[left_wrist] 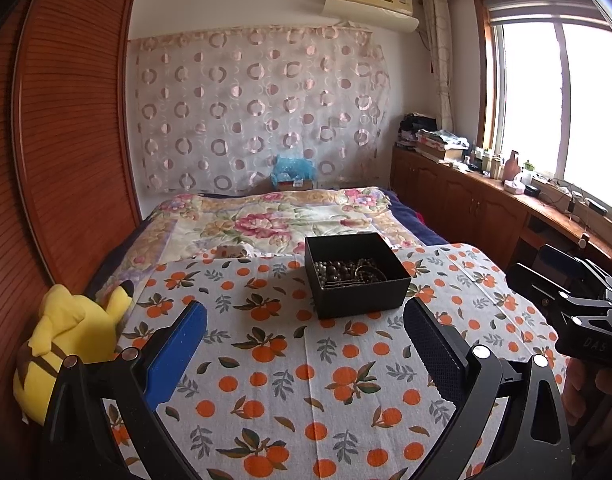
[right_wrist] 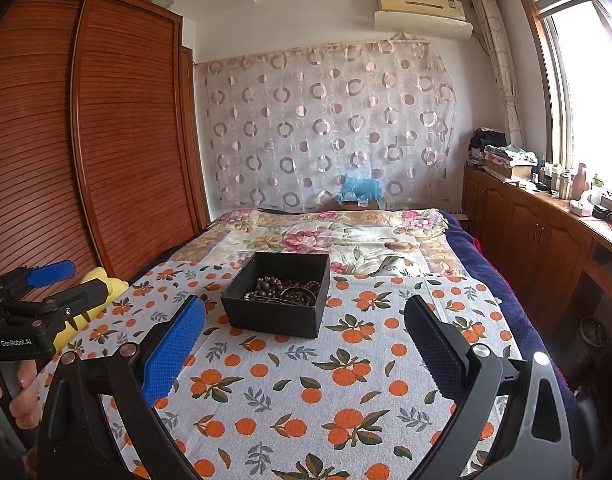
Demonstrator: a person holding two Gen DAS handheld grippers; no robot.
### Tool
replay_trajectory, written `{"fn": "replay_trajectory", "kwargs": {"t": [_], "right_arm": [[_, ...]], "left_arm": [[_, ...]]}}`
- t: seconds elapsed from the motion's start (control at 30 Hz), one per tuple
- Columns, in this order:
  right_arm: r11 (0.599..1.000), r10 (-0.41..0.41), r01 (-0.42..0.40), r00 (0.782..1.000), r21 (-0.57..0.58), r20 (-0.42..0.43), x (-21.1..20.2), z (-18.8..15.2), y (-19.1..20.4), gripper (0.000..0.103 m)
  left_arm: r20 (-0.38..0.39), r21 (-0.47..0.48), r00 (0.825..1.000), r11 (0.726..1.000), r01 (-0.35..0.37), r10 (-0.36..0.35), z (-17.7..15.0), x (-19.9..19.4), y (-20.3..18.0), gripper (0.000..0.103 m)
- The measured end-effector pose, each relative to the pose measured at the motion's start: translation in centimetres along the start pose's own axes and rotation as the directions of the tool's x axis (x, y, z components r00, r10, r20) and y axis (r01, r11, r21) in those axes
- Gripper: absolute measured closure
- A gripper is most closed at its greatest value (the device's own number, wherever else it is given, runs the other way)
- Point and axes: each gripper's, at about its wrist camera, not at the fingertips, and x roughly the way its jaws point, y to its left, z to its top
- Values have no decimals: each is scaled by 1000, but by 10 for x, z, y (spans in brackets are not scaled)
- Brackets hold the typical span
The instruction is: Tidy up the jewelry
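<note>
Both tools, left tool and right tool, hang wide open, holding nothing. The black box of bead jewelry sits at 12 o'clock on the orange-print cloth.

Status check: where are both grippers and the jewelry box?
Left gripper and right gripper: jaws open, empty. Open black square box of dark beaded jewelry ahead on orange-print cloth. Path unobstructed.
</note>
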Motion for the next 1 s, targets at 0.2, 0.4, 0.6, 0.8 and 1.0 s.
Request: {"fn": "replay_trajectory", "kwargs": {"t": [0.2,0.4,0.6,0.8,1.0], "right_arm": [[1000,0,0,1000,1,0,1,-1,0,3],[1000,1,-1,1000,1,-1,1,-1,0,3],[1000,1,-1,1000,2,-2,1,-1,1,3],[1000,1,-1,1000,2,-1,1,-1,1,3],[1000,1,-1,1000,2,-1,1,-1,1,3]], "left_arm": [[4,0,1000,1000,1,-1,1,0,-1,8],[2,-1,1000,1000,1,-1,1,-1,-1,8],[2,-2,1000,1000,2,-2,1,-1,-1,8],[3,0,1000,1000,1,-1,2,-1,-1,8],[1,-3,1000,1000,2,-2,1,-1,-1,8]]}}
